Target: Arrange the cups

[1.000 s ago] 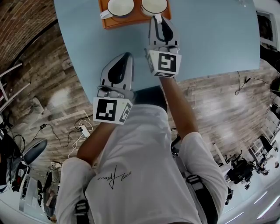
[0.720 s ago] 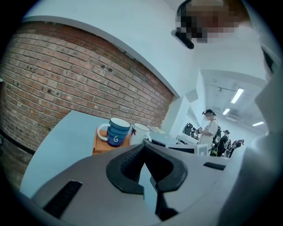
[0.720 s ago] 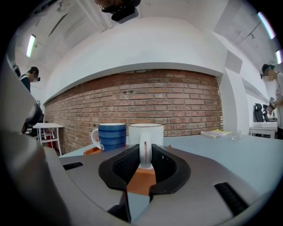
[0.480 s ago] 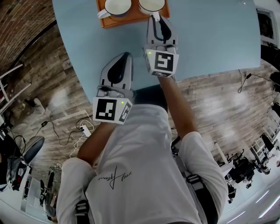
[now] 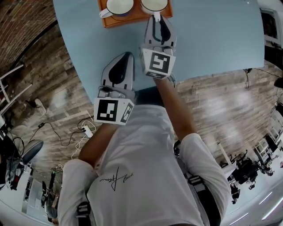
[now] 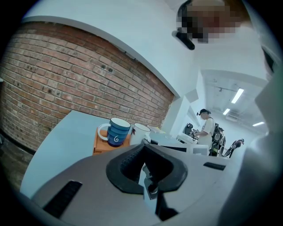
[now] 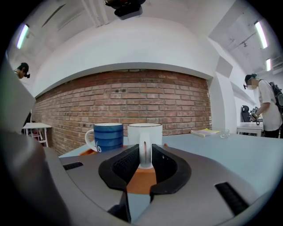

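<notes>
An orange tray (image 5: 132, 18) at the far side of the light blue table carries a blue cup (image 7: 107, 137) on the left and a white cup (image 7: 145, 132) on the right. My right gripper (image 7: 145, 153) reaches over the tray's near edge. Its jaws are shut on the white cup's handle, which stands upright between the pads. In the head view that gripper (image 5: 155, 17) touches the white cup (image 5: 154, 4). My left gripper (image 5: 126, 55) hovers near the table's front edge, shut and holding nothing. In the left gripper view, the blue cup (image 6: 117, 132) and the white cup (image 6: 140, 131) stand well beyond it.
The blue table (image 5: 212, 35) stretches bare to the right of the tray. A yellow booklet (image 7: 204, 131) and a small glass (image 7: 225, 130) lie far off on its right side. A brick wall stands behind. People stand in the background.
The back of my right gripper has swung slightly left, and its jaws stay on the white cup's handle. The left gripper has not moved.
</notes>
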### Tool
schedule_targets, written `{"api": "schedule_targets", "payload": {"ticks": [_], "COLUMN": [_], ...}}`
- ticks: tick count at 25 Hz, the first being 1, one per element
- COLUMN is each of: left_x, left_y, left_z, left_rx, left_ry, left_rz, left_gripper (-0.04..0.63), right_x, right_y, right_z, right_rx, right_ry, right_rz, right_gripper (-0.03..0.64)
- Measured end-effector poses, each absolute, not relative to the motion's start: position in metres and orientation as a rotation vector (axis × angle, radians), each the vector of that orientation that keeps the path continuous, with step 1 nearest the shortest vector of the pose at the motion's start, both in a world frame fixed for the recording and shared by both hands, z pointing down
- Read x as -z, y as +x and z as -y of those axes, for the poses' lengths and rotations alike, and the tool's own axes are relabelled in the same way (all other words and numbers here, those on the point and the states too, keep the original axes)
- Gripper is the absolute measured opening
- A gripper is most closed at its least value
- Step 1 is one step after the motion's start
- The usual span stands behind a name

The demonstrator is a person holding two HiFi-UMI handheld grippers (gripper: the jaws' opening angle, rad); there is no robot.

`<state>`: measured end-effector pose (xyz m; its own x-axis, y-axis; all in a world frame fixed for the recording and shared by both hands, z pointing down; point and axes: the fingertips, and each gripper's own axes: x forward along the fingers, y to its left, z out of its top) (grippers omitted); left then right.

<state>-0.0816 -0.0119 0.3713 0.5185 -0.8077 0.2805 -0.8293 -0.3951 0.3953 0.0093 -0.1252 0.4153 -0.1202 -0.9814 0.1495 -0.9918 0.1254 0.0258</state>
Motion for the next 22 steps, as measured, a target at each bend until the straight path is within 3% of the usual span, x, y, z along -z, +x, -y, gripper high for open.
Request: {"api": "schedule_targets", "payload": {"ticks": [6, 14, 20, 22], "left_x": [-0.373, -0.375, -0.369, -0.365], "left_y": [-0.082, -0.088, -0.094, -0.095], "left_z": [0.013, 0.019, 0.022, 0.023], "left_rx": [-0.051, -0.034, -0.006, 0.002], "left_ry": [2.277, 2.273, 2.278, 2.283], "left_rz": [1.333, 1.362, 1.392, 1.403], "left_gripper": [0.008, 0.008, 0.008, 0.008], "right_x": [-0.420, -0.408, -0.389, -0.380], "right_y": [0.010, 0.013, 0.006, 0.001], "right_z": [0.119, 0.098, 0.070, 0.061], "right_rx": [-0.156, -0.116, -0.029, -0.013], "right_ry": [1.951, 1.879, 1.787, 1.744], "right_rz": [2.292, 2.308, 2.309, 2.339], "right_gripper": [0.110, 0.112, 0.104, 0.058]}}
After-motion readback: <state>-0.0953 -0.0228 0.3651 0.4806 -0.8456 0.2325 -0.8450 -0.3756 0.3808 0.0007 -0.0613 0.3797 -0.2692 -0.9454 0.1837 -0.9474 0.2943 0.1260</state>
